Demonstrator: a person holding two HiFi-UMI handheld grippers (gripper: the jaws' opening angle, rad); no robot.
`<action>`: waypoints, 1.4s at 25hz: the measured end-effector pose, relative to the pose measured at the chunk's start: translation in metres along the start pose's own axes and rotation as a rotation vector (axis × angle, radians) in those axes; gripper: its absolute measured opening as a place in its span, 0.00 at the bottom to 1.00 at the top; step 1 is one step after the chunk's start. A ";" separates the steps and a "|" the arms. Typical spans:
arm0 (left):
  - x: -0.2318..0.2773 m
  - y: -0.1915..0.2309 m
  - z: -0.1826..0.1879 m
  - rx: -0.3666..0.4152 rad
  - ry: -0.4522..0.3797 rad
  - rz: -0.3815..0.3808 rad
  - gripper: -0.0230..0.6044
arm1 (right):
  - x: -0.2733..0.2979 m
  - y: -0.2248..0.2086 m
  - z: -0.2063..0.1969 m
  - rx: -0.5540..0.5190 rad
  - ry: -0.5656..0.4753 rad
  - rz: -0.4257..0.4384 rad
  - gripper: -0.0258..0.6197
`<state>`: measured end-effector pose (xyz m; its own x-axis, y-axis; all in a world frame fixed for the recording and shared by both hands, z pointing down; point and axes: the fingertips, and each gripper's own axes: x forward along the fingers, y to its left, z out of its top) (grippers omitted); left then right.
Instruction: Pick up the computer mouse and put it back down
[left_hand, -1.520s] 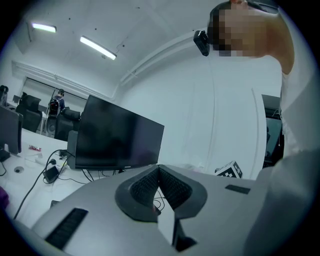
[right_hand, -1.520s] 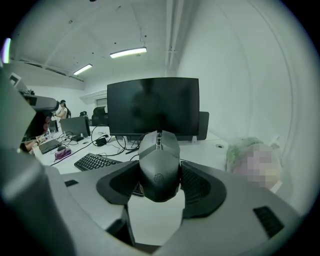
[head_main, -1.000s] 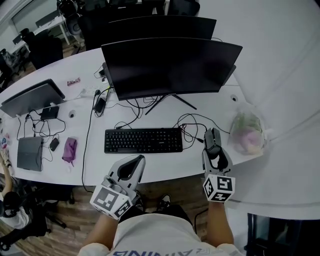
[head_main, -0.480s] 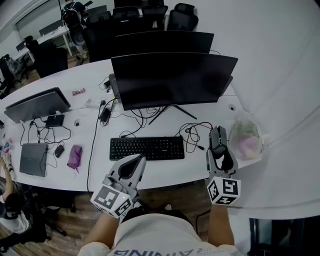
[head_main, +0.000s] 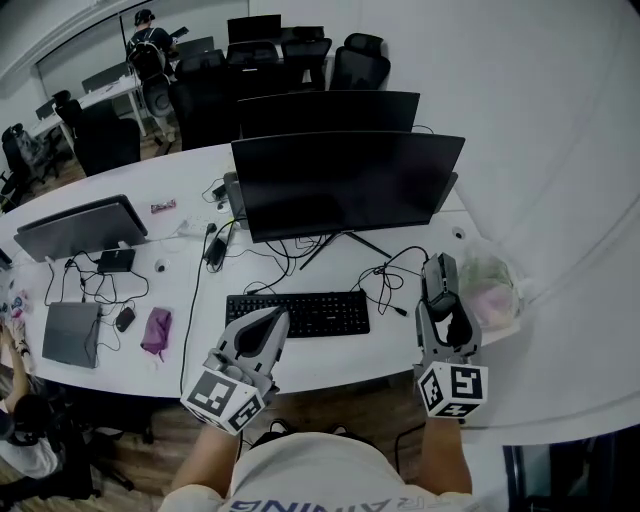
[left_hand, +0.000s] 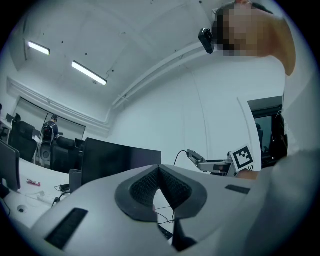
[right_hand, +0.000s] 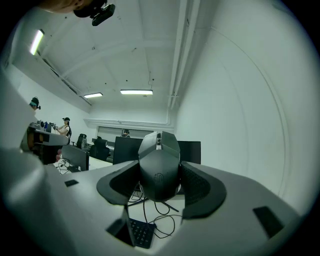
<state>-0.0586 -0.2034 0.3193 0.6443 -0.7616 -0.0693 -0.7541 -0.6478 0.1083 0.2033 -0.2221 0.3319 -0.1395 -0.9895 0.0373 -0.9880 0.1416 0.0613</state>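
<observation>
Black computer mouse (right_hand: 159, 165) sits clamped in the jaws of the right gripper (head_main: 441, 292), held aloft just right of the keyboard (head_main: 297, 313). The left gripper (head_main: 268, 322), jaws pressed together on nothing, hovers at the keyboard's near edge.

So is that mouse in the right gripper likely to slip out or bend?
Probably not bend: the mouse looks like a hard plastic shell. Its smooth, curved sides could slip, though the right gripper's ribbed pads clamp both flanks. Likely light: the jaws alone hold it above the desk.
</observation>
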 end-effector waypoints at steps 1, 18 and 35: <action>0.000 0.001 0.002 0.003 -0.005 0.003 0.05 | -0.001 0.002 0.004 -0.001 -0.009 0.003 0.46; 0.000 0.004 0.013 0.047 -0.018 0.016 0.05 | -0.009 0.014 0.018 -0.008 -0.043 0.022 0.46; -0.003 0.000 0.010 0.010 -0.031 0.020 0.05 | -0.008 0.011 0.010 -0.005 -0.027 0.030 0.46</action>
<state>-0.0620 -0.2019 0.3094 0.6248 -0.7747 -0.0976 -0.7683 -0.6322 0.0997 0.1931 -0.2126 0.3220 -0.1712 -0.9852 0.0127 -0.9830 0.1716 0.0653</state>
